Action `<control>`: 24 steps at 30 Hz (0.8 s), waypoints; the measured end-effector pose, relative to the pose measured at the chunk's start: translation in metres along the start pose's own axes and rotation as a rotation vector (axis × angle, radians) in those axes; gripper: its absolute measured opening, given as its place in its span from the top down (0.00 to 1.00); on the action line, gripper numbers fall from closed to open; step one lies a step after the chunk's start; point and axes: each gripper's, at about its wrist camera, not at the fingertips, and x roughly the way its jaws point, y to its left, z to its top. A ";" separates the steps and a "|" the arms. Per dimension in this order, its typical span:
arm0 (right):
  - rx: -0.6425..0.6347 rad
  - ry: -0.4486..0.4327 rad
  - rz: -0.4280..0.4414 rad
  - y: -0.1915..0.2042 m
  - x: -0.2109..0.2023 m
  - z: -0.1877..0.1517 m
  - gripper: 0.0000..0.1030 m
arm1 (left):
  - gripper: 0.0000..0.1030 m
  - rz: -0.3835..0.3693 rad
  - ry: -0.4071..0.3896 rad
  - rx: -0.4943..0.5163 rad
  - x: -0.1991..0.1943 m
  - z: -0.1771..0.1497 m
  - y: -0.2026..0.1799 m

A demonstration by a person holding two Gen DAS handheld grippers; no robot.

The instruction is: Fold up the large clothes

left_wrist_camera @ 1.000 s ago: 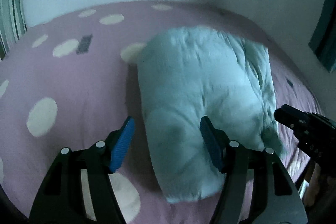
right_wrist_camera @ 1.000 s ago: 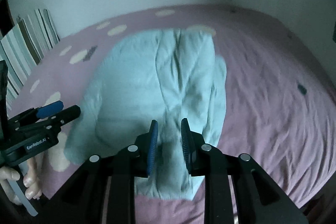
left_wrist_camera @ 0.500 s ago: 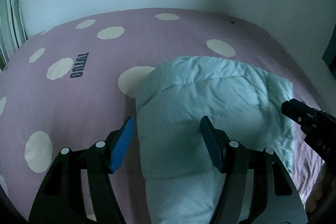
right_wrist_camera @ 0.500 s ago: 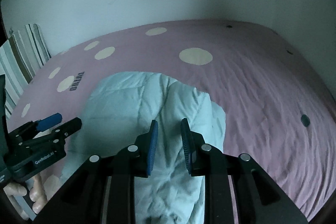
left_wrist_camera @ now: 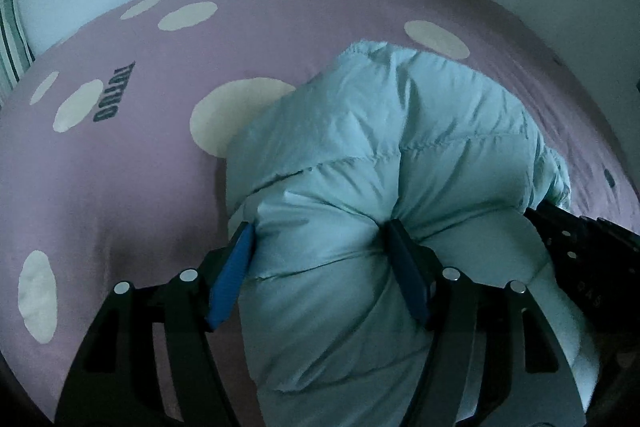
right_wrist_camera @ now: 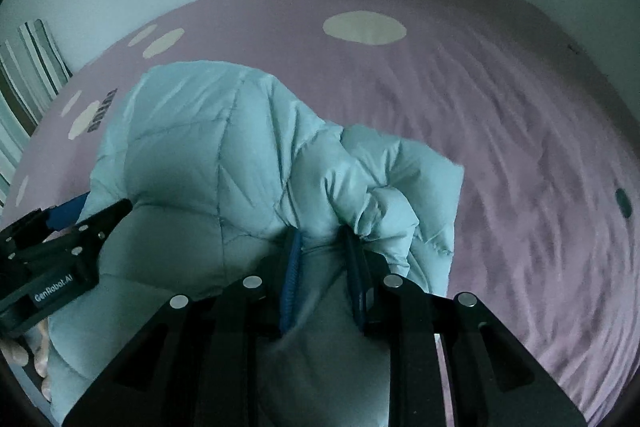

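The pale blue quilted down jacket (left_wrist_camera: 380,155) lies bunched on the pink spotted bed sheet (left_wrist_camera: 120,155), its near edge gathered and lifted. The left gripper (left_wrist_camera: 320,267) has a thick roll of padding between its fingers; its jaws are opening, though the pads touch the fabric on both sides. The right gripper (right_wrist_camera: 324,263) is clamped narrowly on a pinch of the jacket's edge. Judged step: laying a fold down onto the sheet. Next move calls for releasing both edges level, then flattening the trapped bulk.
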 end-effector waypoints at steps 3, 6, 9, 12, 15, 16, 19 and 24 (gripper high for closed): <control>0.010 0.005 0.007 -0.002 0.005 -0.001 0.78 | 0.34 0.008 0.010 0.012 0.006 0.000 -0.003; 0.011 -0.003 0.003 -0.001 0.011 -0.003 0.78 | 0.33 0.013 0.016 0.016 0.012 -0.002 -0.004; 0.013 -0.011 -0.004 -0.001 0.012 -0.005 0.78 | 0.33 0.018 0.021 0.025 0.016 -0.003 -0.006; 0.008 -0.015 -0.011 0.001 0.014 -0.004 0.78 | 0.33 0.019 0.020 0.031 0.019 -0.003 -0.006; -0.005 -0.023 -0.030 0.002 0.013 -0.004 0.78 | 0.33 0.024 0.019 0.036 0.018 -0.005 -0.008; -0.009 -0.025 -0.035 0.003 0.013 -0.005 0.78 | 0.33 0.025 0.019 0.038 0.018 -0.005 -0.008; -0.003 -0.031 -0.035 0.003 0.010 -0.008 0.78 | 0.33 0.026 0.022 0.043 0.019 -0.005 -0.008; -0.007 -0.059 -0.047 0.006 0.003 -0.011 0.77 | 0.32 0.019 0.015 0.043 0.013 -0.003 -0.005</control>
